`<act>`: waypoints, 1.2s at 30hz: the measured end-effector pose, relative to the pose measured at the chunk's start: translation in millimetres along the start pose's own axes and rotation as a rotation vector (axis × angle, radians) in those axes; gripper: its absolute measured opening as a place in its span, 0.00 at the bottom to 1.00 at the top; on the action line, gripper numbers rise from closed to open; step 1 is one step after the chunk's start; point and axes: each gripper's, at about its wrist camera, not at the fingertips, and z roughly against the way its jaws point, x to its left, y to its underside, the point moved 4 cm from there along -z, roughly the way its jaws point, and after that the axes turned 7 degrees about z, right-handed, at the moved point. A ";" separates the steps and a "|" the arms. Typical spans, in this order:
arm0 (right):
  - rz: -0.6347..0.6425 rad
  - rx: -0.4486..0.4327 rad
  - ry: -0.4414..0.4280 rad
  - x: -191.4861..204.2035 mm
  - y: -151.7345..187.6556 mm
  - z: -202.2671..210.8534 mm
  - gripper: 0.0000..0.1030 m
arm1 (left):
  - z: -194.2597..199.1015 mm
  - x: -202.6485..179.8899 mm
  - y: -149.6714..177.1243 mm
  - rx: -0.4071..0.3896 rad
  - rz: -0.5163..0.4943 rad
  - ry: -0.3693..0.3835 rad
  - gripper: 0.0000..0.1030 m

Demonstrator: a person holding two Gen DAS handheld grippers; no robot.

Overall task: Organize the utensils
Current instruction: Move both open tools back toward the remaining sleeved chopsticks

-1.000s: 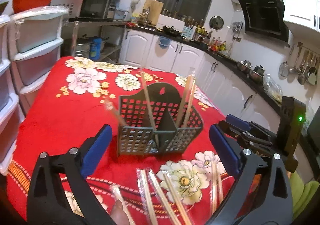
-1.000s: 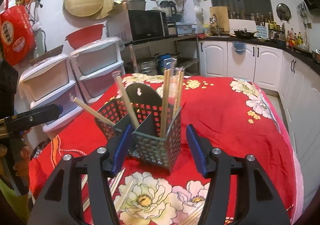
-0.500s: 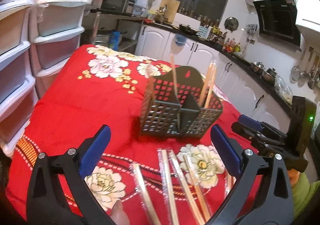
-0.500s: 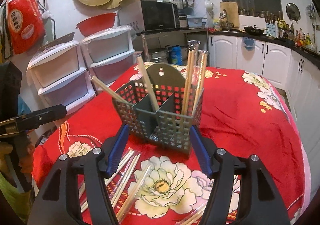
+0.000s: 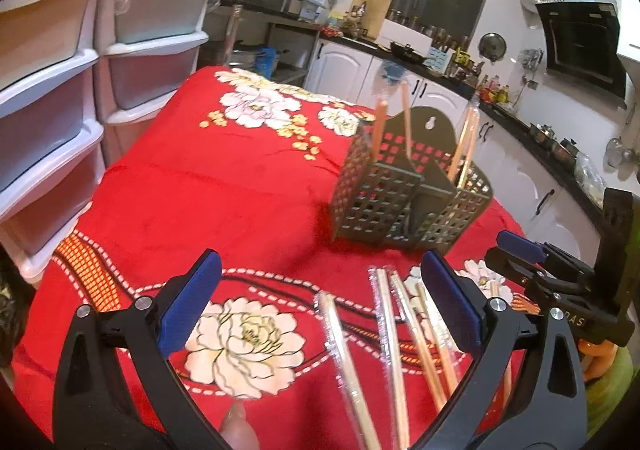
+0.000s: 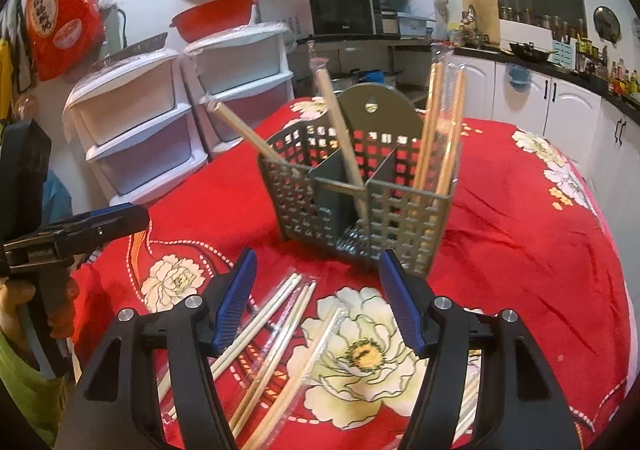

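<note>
A grey perforated utensil holder (image 5: 408,198) (image 6: 360,194) stands on the red flowered tablecloth (image 5: 208,190). Wrapped chopstick pairs stand in its compartments (image 6: 440,130). Several more wrapped pairs lie flat on the cloth in front of it (image 5: 392,338) (image 6: 280,334). My left gripper (image 5: 320,306) is open and empty, above the cloth and left of the loose chopsticks. My right gripper (image 6: 318,298) is open and empty, just in front of the holder and over the loose chopsticks. It also shows in the left wrist view (image 5: 520,250).
White plastic drawer units (image 5: 60,90) (image 6: 180,110) stand beside the table's left edge. Kitchen counters and white cabinets (image 5: 420,90) run behind and to the right. The left gripper's handle shows at the left in the right wrist view (image 6: 80,230).
Both grippers have pulled back from the holder. The left view has swung left, so the holder now sits to the right. More loose chopsticks show under both grippers.
</note>
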 end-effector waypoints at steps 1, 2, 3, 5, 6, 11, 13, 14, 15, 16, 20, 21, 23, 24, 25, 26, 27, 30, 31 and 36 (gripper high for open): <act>0.001 0.004 -0.004 1.4 0.6 -1.8 0.59 | 0.3 2.4 1.2 0.001 0.006 -0.004 0.89; 0.002 0.011 -0.010 3.3 1.6 -4.7 0.59 | 0.8 5.8 3.0 0.001 0.011 -0.011 0.89; 0.003 0.014 -0.013 4.4 2.6 -6.4 0.59 | 0.2 8.1 3.9 0.002 0.015 -0.018 0.89; 0.007 0.028 -0.022 6.9 5.0 -11.8 0.59 | -0.9 11.8 6.5 0.007 0.022 -0.029 0.89; 0.010 0.038 -0.023 7.6 7.0 -15.7 0.59 | -1.4 14.4 8.8 0.011 0.026 -0.034 0.89; -0.001 0.113 -0.014 5.8 20.8 -38.8 0.59 | -8.2 21.4 17.7 0.040 0.033 -0.046 0.89; -0.006 0.128 -0.014 5.5 24.9 -44.3 0.59 | -14.6 22.9 23.6 0.060 0.032 -0.046 0.89; -0.003 0.136 -0.010 5.9 26.9 -47.5 0.59 | -18.6 23.3 26.8 0.072 0.030 -0.046 0.89; 0.001 0.144 -0.004 6.1 28.4 -50.4 0.59 | -22.1 22.6 29.0 0.081 0.028 -0.044 0.89; 0.001 0.149 -0.002 5.6 30.1 -52.1 0.59 | -26.5 22.2 31.5 0.094 0.027 -0.042 0.89; -0.011 0.181 0.009 2.1 36.1 -61.8 0.59 | -44.6 20.2 41.6 0.145 0.034 -0.025 0.88; -0.015 0.187 0.012 0.7 37.4 -63.8 0.59 | -48.1 18.8 43.6 0.155 0.030 -0.021 0.86; -0.025 0.199 0.016 -1.7 40.2 -67.7 0.59 | -54.2 15.1 47.2 0.174 0.017 -0.016 0.77; -0.031 0.210 0.019 -3.0 41.7 -70.3 0.59 | -56.9 12.8 48.4 0.182 0.013 -0.009 0.75; -0.039 0.221 0.020 -4.2 43.1 -72.9 0.59 | -58.9 11.7 49.6 0.189 0.012 -0.003 0.73; -0.044 0.226 0.017 -4.8 44.1 -74.3 0.59 | -61.3 9.7 51.0 0.198 0.011 0.006 0.71; -0.047 0.233 0.016 -5.3 45.2 -75.8 0.59 | -64.0 7.6 52.8 0.208 0.014 0.019 0.71; -0.052 0.245 0.016 -7.8 47.3 -77.5 0.54 | -73.0 3.9 57.9 0.246 0.037 0.062 0.51; -0.055 0.250 0.015 -8.5 48.0 -78.0 0.53 | -75.2 2.8 58.8 0.248 0.034 0.055 0.51; -0.085 0.282 0.002 -13.7 53.1 -83.6 0.46 | -83.6 -4.0 58.0 0.264 0.013 0.051 0.41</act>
